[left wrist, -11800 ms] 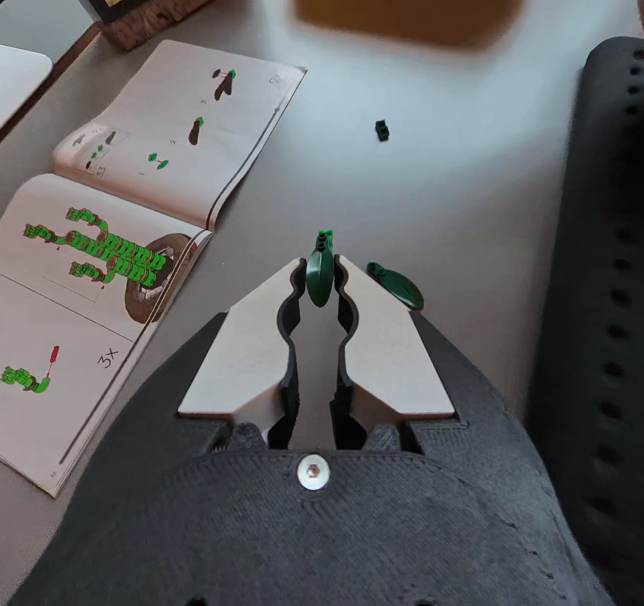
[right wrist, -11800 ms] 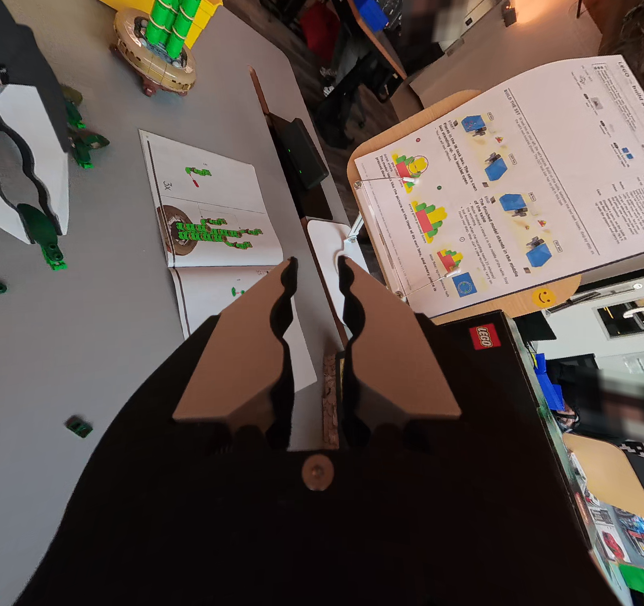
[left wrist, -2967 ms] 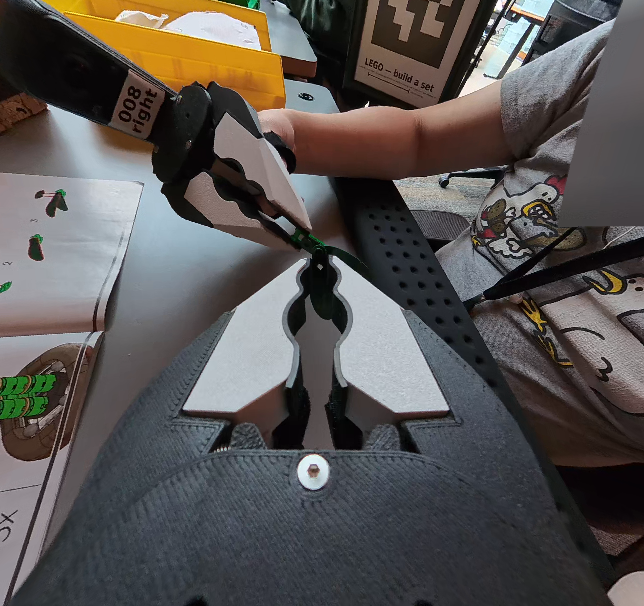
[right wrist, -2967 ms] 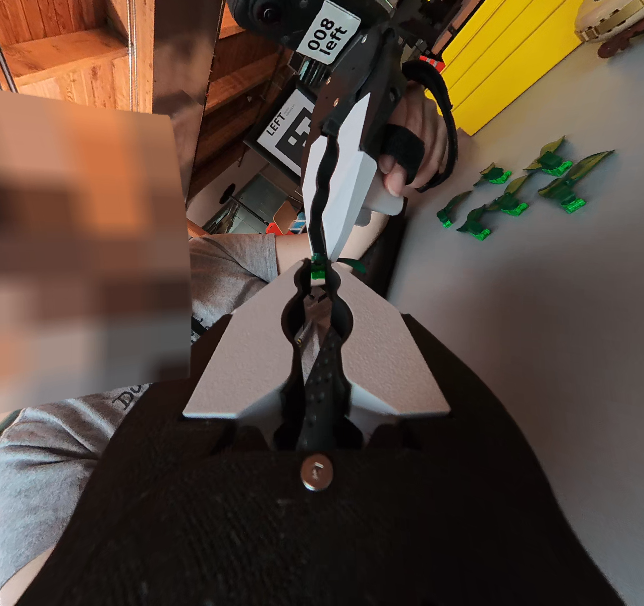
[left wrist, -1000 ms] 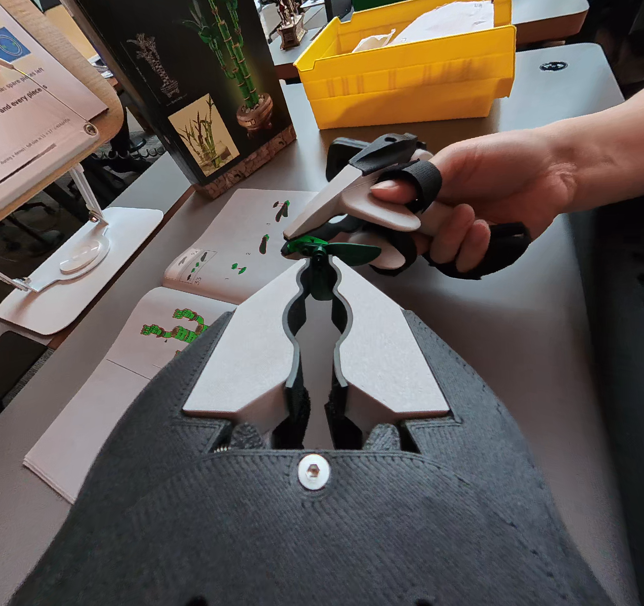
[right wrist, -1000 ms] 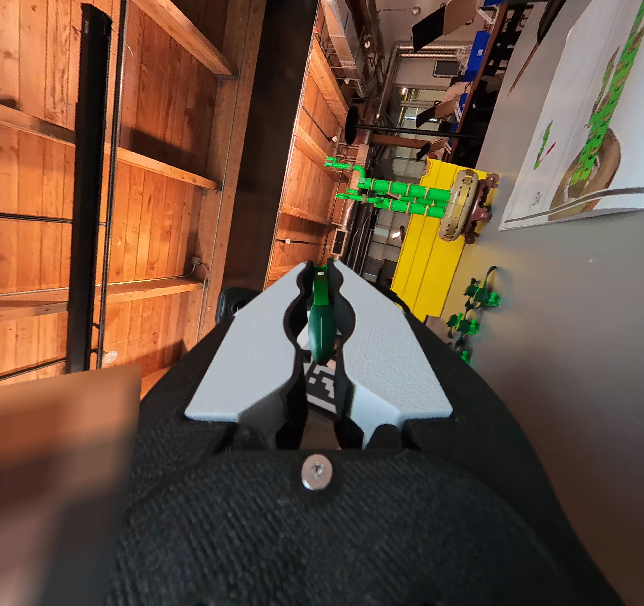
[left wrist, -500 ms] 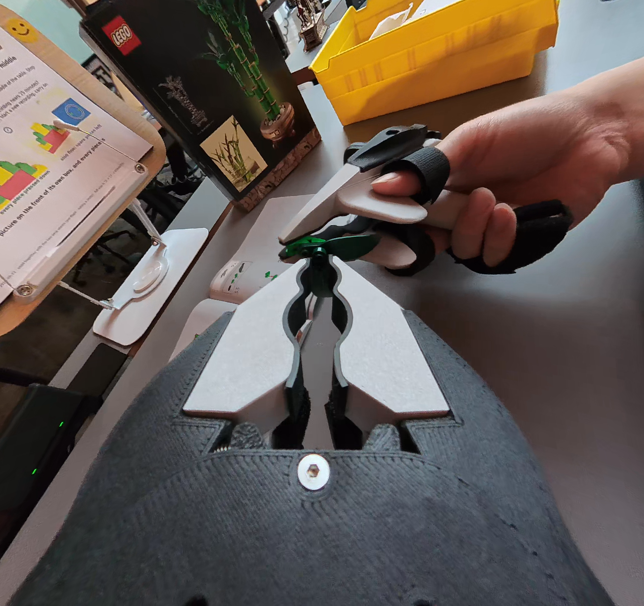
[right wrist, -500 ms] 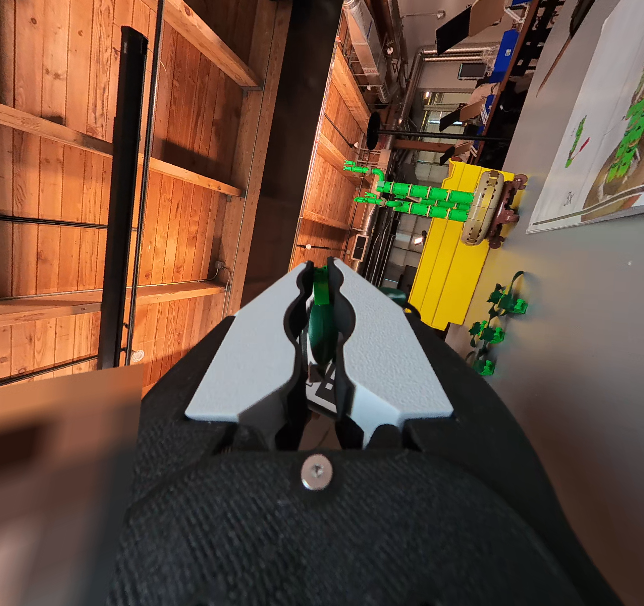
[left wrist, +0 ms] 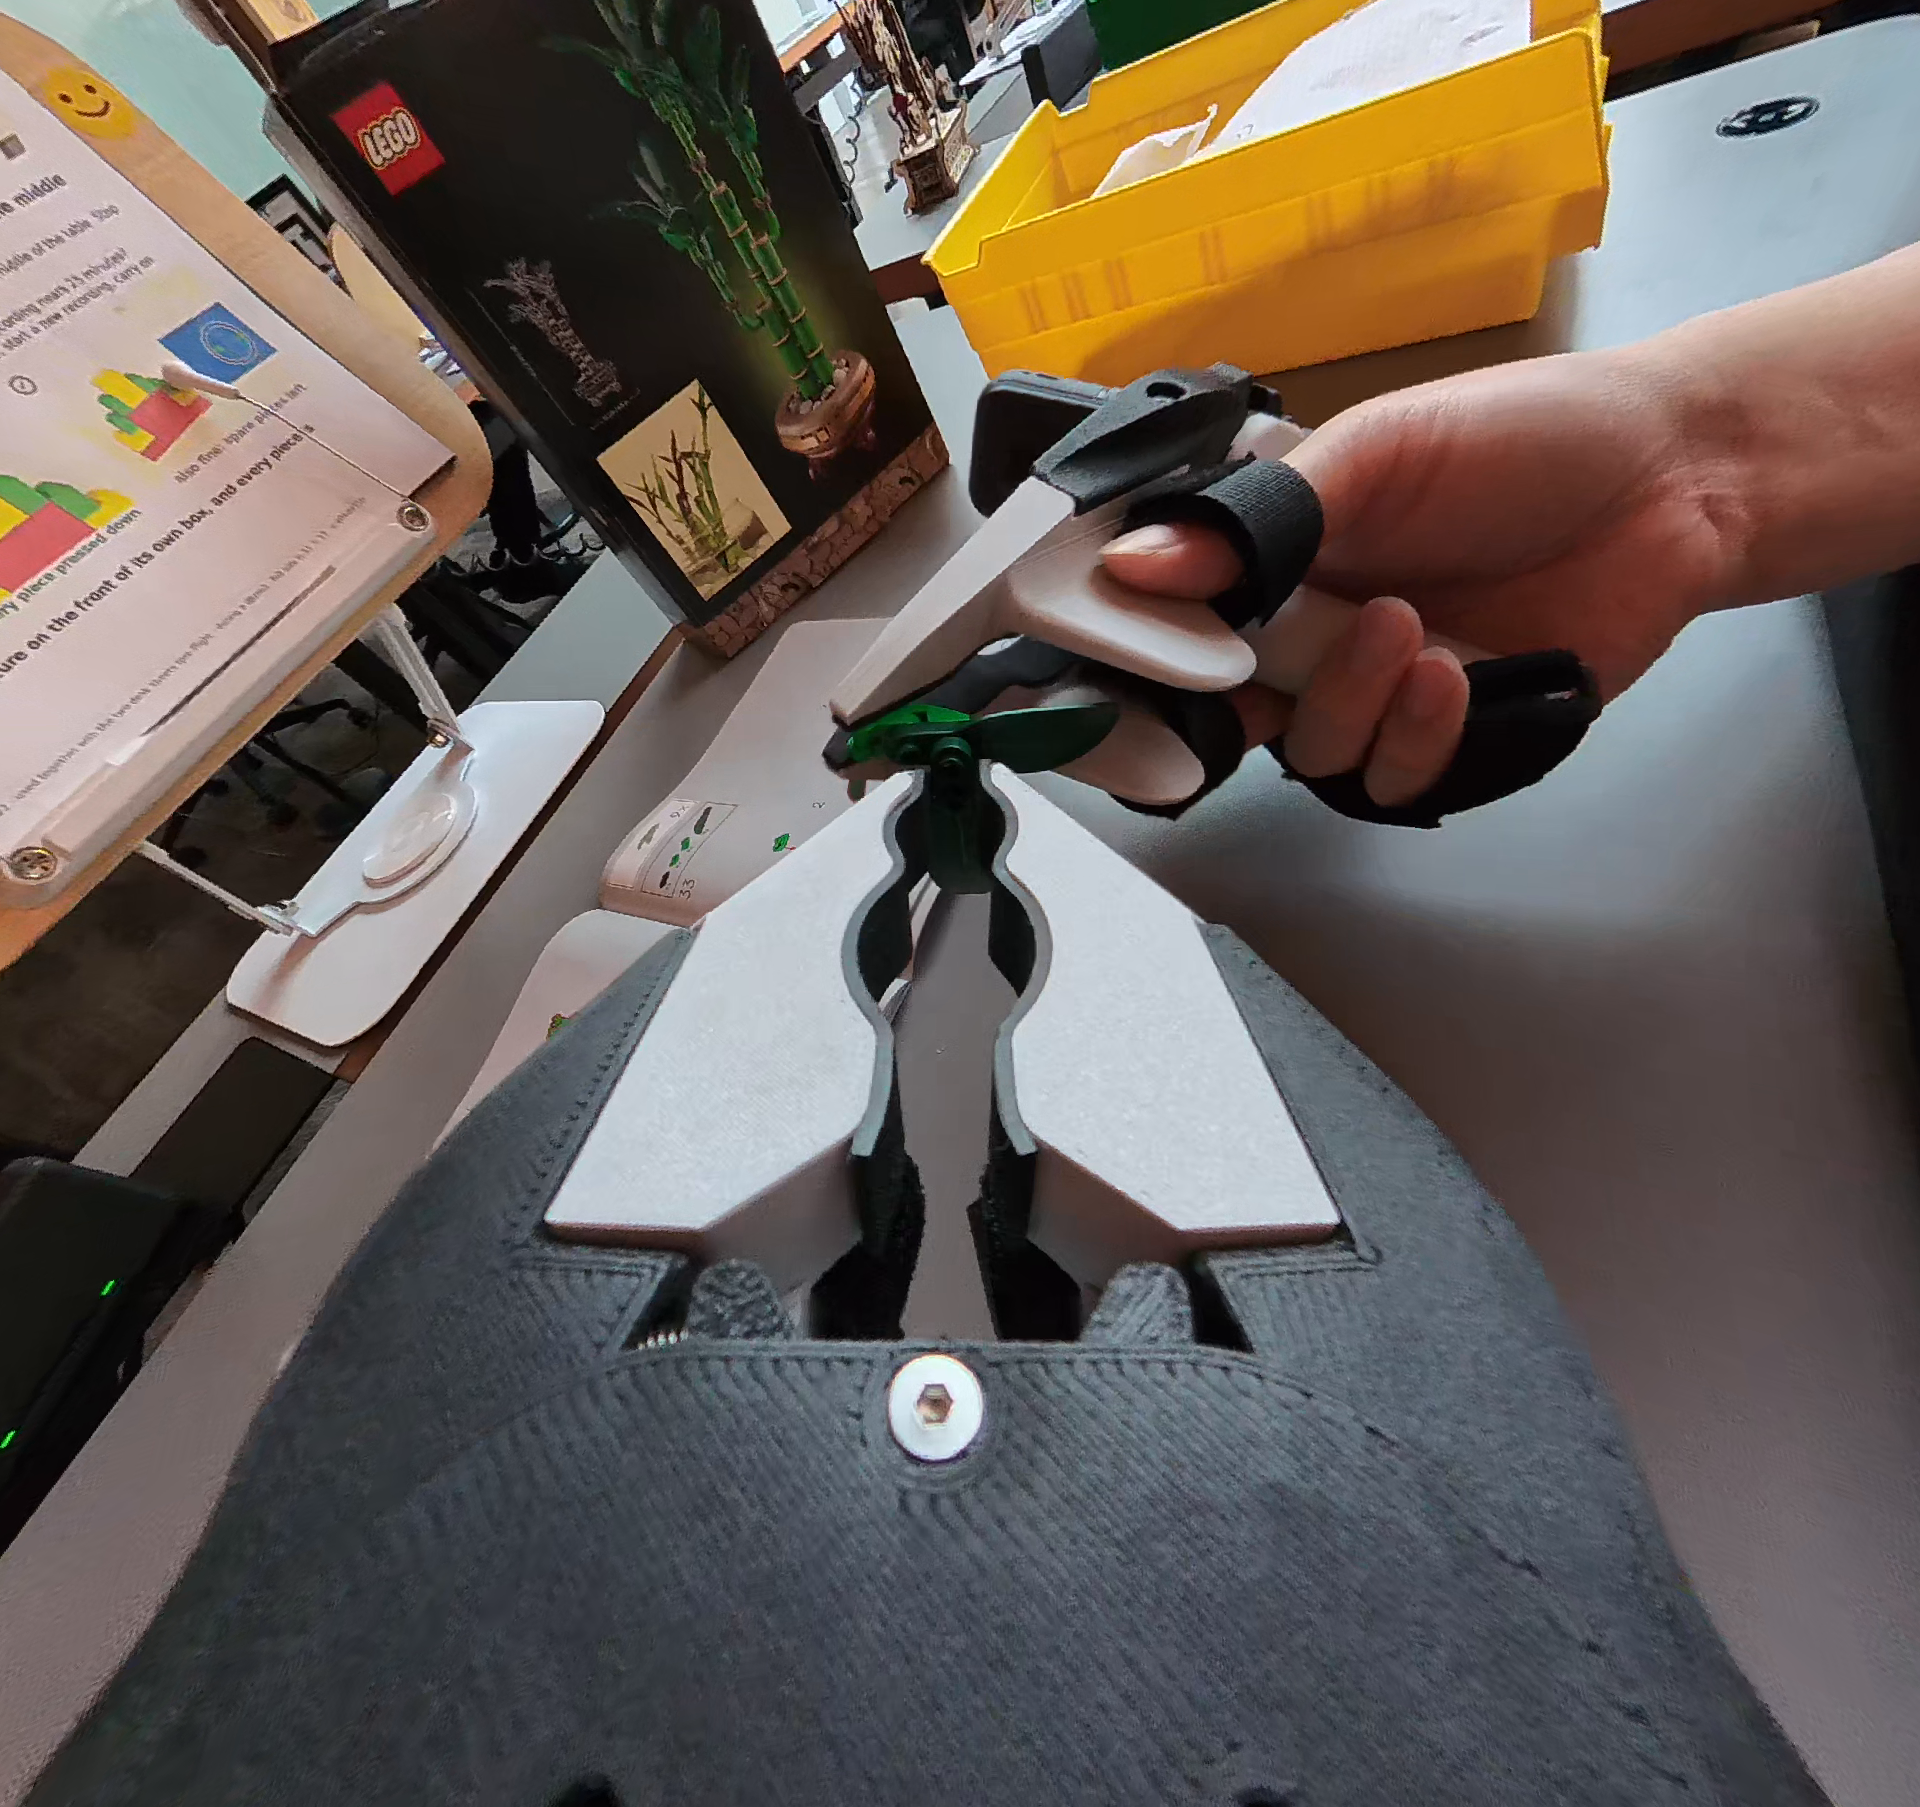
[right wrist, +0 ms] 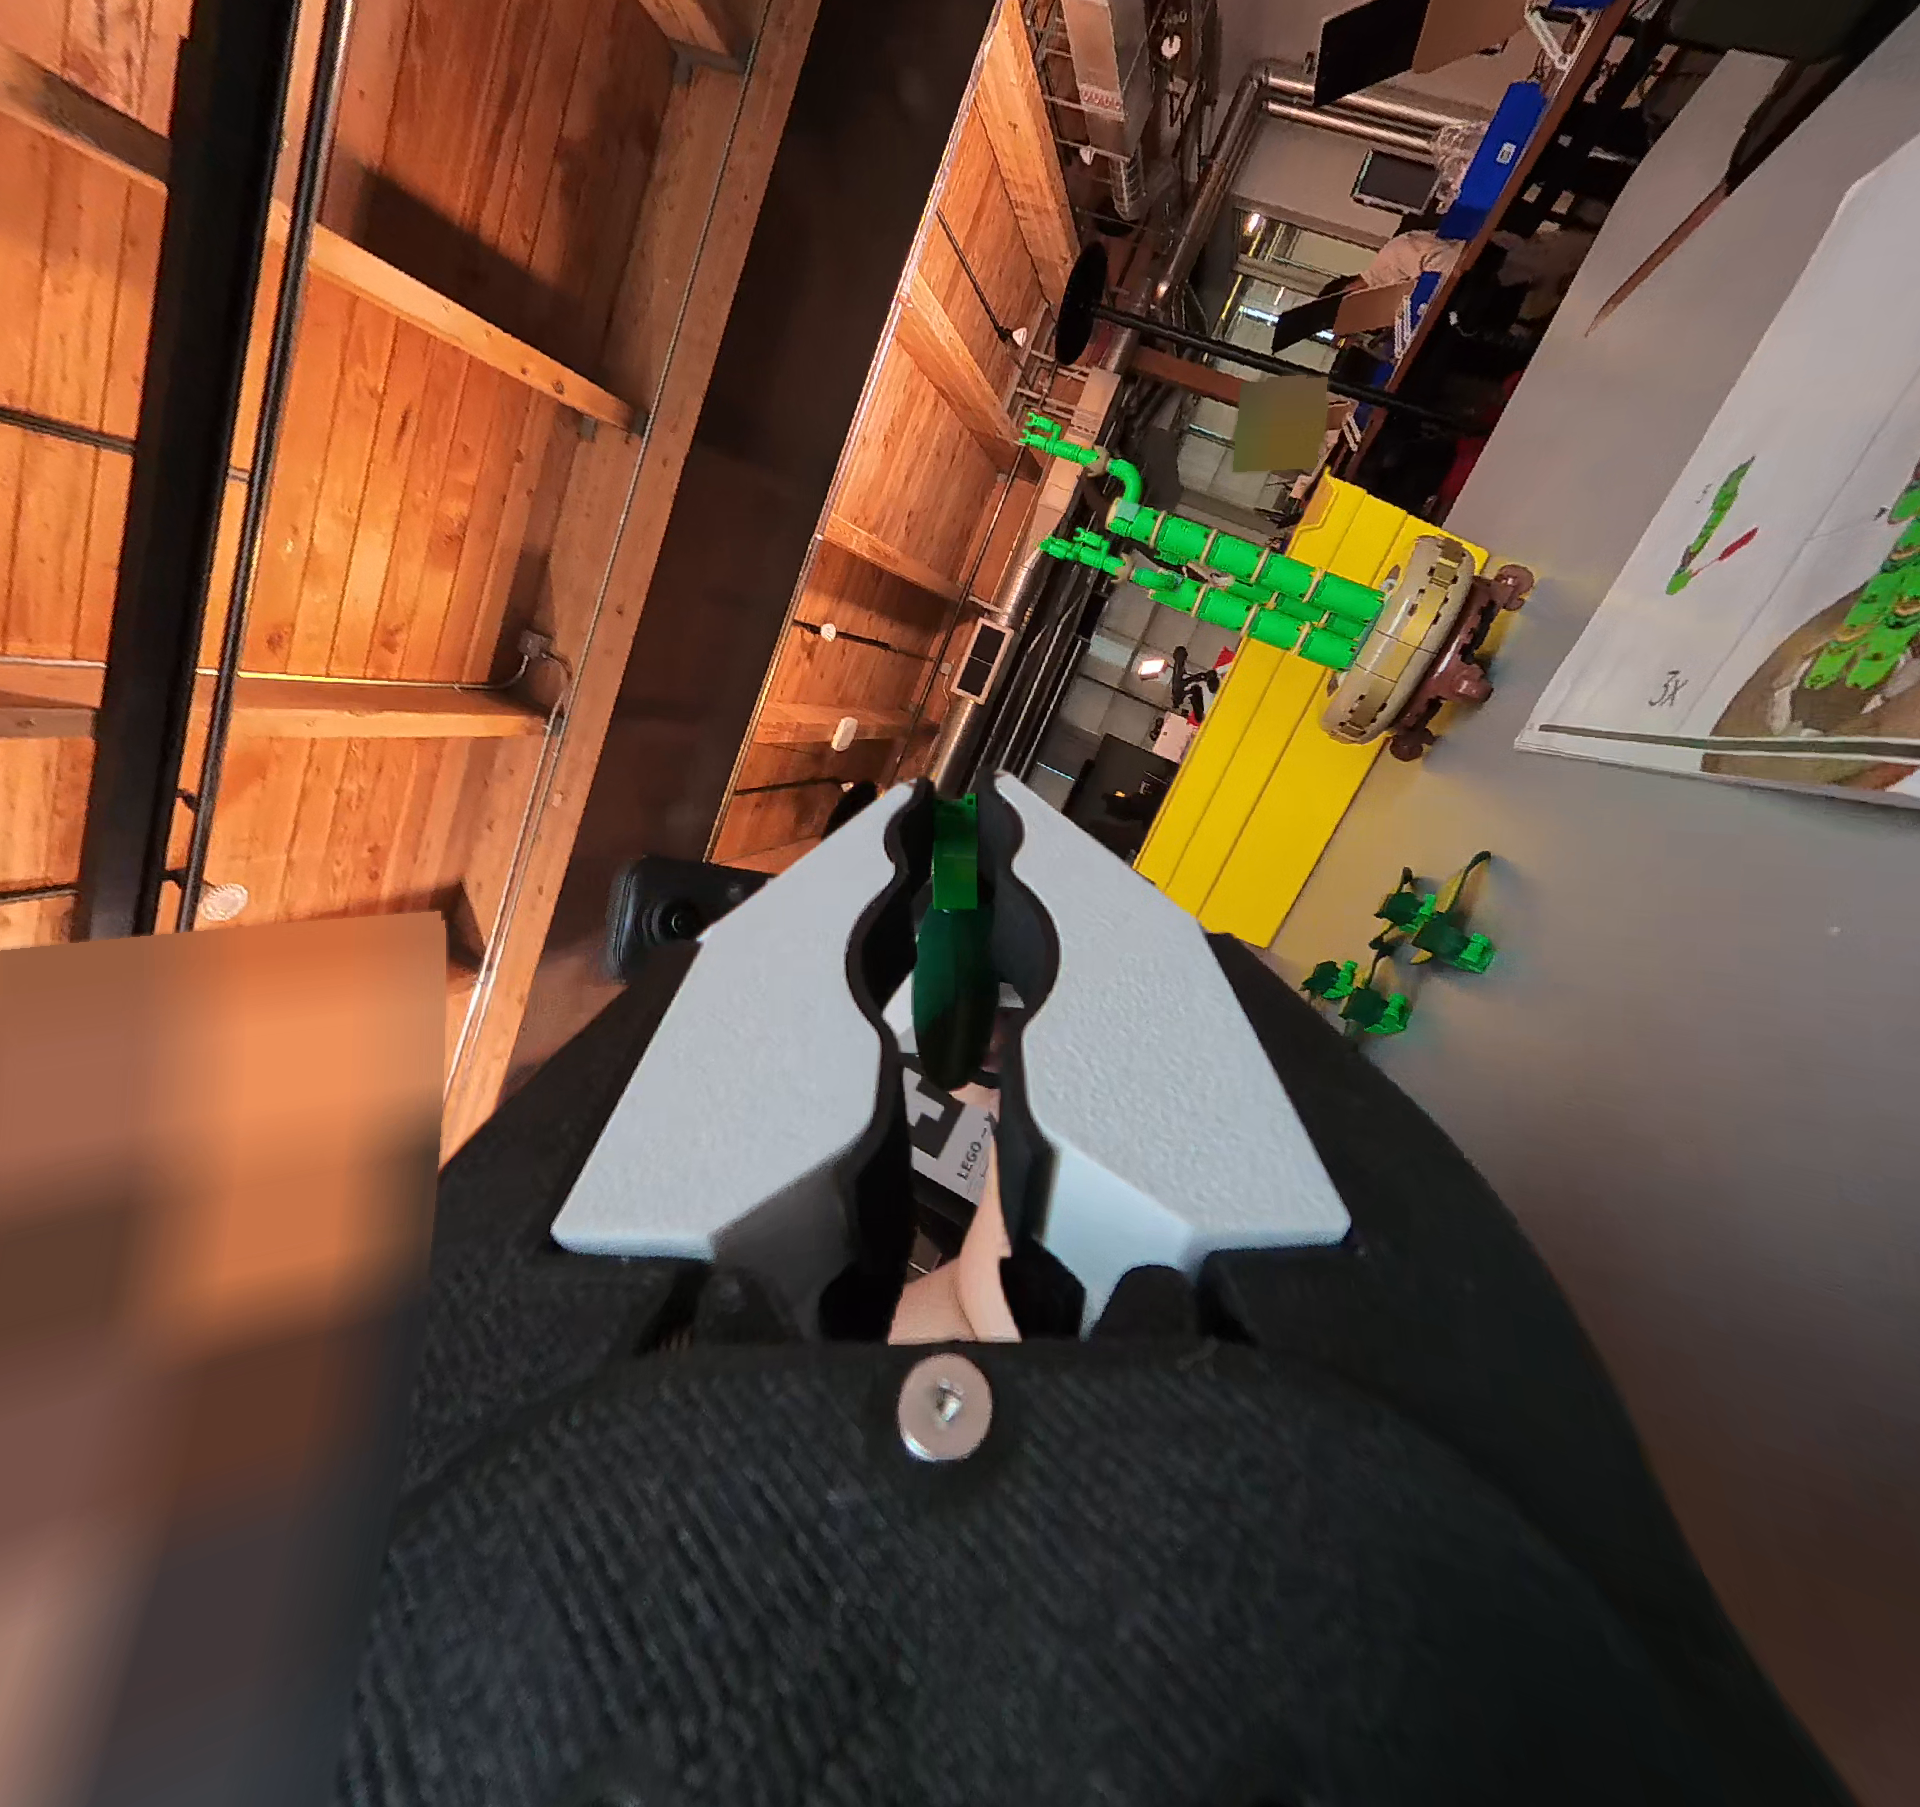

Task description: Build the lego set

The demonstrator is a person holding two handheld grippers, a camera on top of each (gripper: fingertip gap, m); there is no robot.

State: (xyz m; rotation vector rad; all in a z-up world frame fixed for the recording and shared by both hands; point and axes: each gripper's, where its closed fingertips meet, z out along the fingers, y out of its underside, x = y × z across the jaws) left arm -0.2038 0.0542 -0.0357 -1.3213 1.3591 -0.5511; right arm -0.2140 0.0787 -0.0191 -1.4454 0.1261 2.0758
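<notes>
My left gripper [left wrist: 951, 789] is shut on a dark green leaf [left wrist: 954, 838] and holds it upright above the grey table [left wrist: 1558, 1030]. My right gripper [left wrist: 847, 734], held by a hand [left wrist: 1507, 531], lies sideways just beyond it, shut on a second dark green leaf [left wrist: 1039, 727] with a bright green clip [left wrist: 894, 723]. The two leaves touch at the clip. In the right wrist view my right gripper [right wrist: 951, 803] pinches that leaf [right wrist: 945, 1009] and clip [right wrist: 954, 869]. The green bamboo model [right wrist: 1236, 583] in its tan pot [right wrist: 1397, 640] stands farther off.
The black set box [left wrist: 623, 303] and a yellow bin [left wrist: 1299, 219] stand at the back. An open instruction booklet [left wrist: 686, 848] lies under the grippers. A board with a printed sheet on a white stand [left wrist: 156, 407] is at the left. Several finished leaf sprigs [right wrist: 1392, 957] lie near the bin. The green bamboo model [right wrist: 1236, 583] is about equally far from each gripper, around 30 centimeters.
The right gripper picked up the second leaf, and both grippers rose off the table and brought the leaves together. Over the last second they stay joined and the views shift slightly.
</notes>
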